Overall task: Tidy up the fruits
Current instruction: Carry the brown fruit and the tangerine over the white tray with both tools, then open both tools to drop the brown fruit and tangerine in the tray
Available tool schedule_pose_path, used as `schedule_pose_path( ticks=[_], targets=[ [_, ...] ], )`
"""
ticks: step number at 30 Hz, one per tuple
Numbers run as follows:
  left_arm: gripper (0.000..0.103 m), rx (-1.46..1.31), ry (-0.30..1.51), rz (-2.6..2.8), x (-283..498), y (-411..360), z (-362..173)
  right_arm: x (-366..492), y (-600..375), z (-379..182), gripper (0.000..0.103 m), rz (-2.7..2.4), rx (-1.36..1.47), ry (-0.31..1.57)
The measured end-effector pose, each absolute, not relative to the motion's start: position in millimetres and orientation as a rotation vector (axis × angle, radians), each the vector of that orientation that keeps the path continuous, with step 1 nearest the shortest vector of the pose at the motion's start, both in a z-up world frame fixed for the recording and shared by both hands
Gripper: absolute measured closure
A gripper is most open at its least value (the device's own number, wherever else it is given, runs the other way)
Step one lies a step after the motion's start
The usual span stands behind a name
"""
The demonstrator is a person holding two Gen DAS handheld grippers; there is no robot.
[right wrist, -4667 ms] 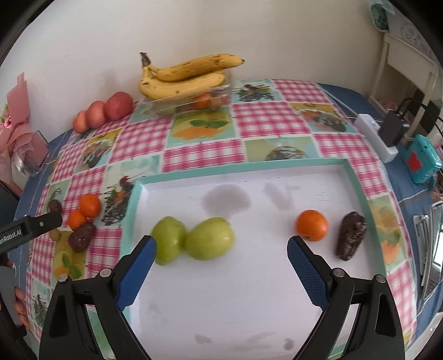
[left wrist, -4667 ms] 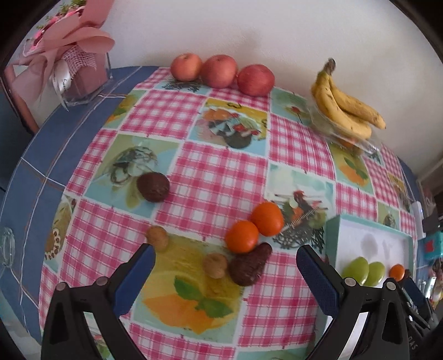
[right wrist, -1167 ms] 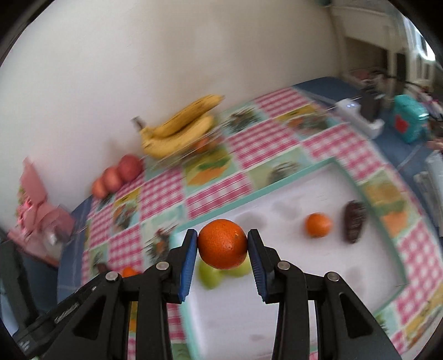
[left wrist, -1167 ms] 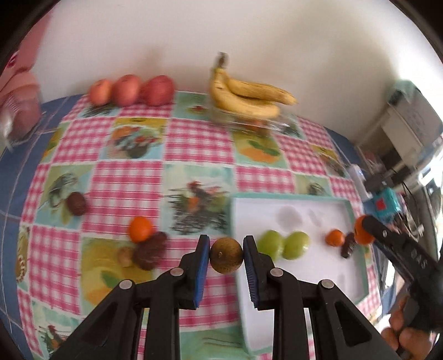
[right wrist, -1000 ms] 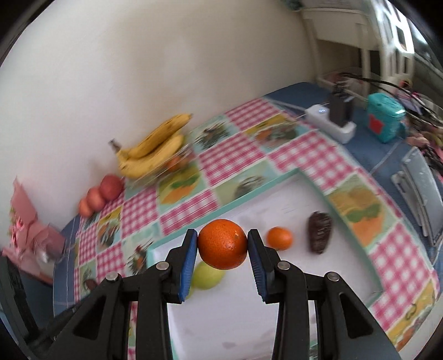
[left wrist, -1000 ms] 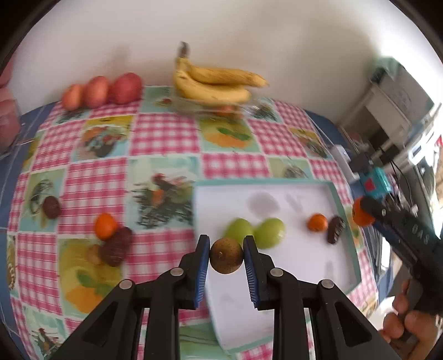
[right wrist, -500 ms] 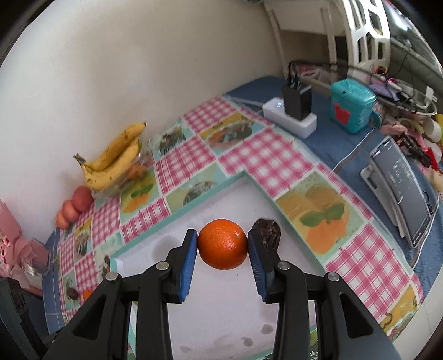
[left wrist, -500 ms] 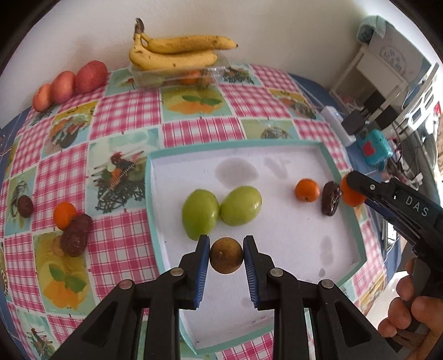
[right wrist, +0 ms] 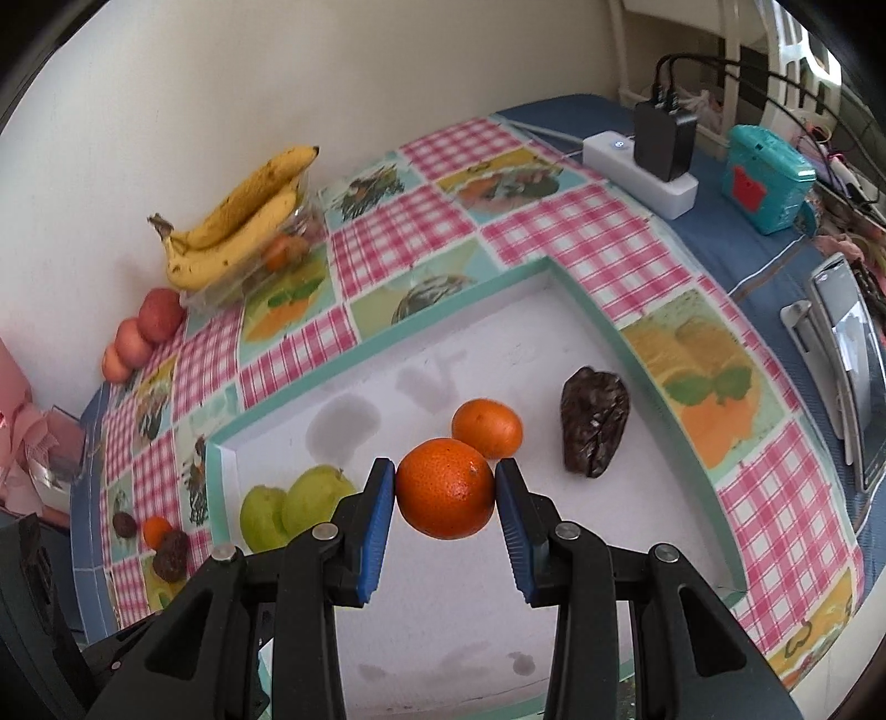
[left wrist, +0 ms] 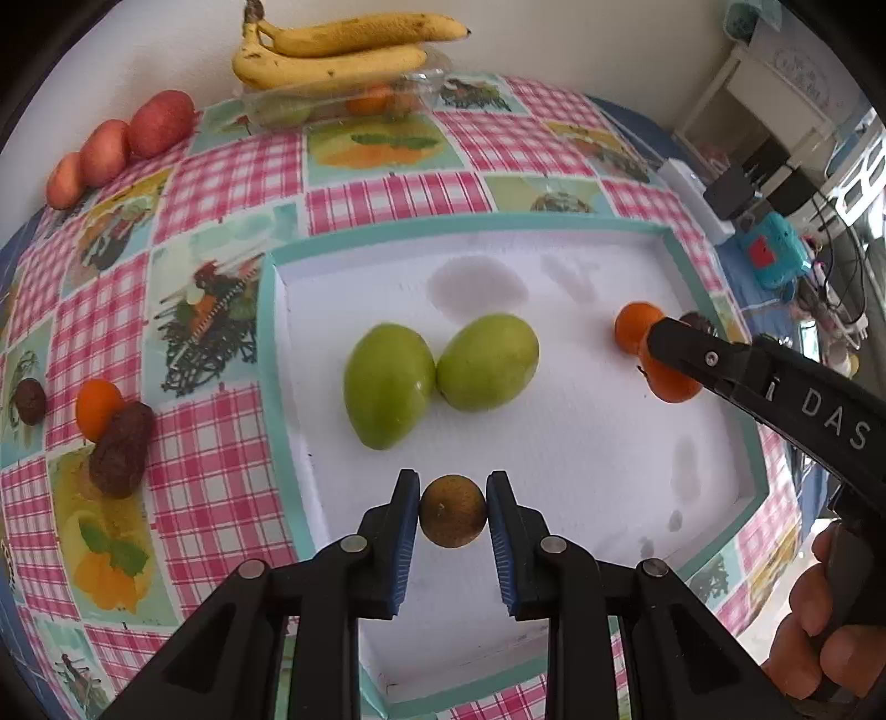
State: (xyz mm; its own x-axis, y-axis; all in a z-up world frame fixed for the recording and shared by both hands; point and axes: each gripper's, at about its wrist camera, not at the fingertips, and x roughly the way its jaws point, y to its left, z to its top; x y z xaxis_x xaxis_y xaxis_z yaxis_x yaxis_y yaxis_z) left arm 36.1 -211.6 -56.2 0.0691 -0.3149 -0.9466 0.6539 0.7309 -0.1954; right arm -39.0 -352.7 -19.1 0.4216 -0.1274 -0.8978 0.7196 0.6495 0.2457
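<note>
My left gripper (left wrist: 453, 519) is shut on a small brown round fruit (left wrist: 453, 518), held above the white tray (left wrist: 609, 476) just in front of two green fruits (left wrist: 437, 376). My right gripper (right wrist: 446, 490) is shut on an orange (right wrist: 445, 488) over the tray's right part, close to a smaller orange (right wrist: 487, 427) and a dark wrinkled fruit (right wrist: 593, 427) lying in the tray. In the left wrist view the right gripper's black finger (left wrist: 720, 368) covers part of its orange (left wrist: 667, 382).
On the checked cloth left of the tray lie an orange (left wrist: 95, 405), a dark wrinkled fruit (left wrist: 120, 450) and a small dark fruit (left wrist: 30, 400). Bananas (left wrist: 338, 50) on a clear box and red apples (left wrist: 122, 144) stand by the wall. A power strip (right wrist: 642, 169), teal box (right wrist: 769, 178) and phone (right wrist: 853, 354) lie right.
Both grippers have sunk toward the tray with their fruits still held. The left one came from over the cloth to over the tray; the right one now hangs beside the smaller orange.
</note>
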Motion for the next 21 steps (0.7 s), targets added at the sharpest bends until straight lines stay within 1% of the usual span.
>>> schedule_pose_path(
  ticks=[12,21],
  targets=[
    [0.076,0.395,1.336,-0.721,30,-227,-77,-35,-353,-48,0.064,-0.57,0.724,1.086],
    [0.076,0.396,1.338,-0.705,29,-232,-84,-36,-357,-57,0.064,-0.576,0.73,1.113]
  ],
)
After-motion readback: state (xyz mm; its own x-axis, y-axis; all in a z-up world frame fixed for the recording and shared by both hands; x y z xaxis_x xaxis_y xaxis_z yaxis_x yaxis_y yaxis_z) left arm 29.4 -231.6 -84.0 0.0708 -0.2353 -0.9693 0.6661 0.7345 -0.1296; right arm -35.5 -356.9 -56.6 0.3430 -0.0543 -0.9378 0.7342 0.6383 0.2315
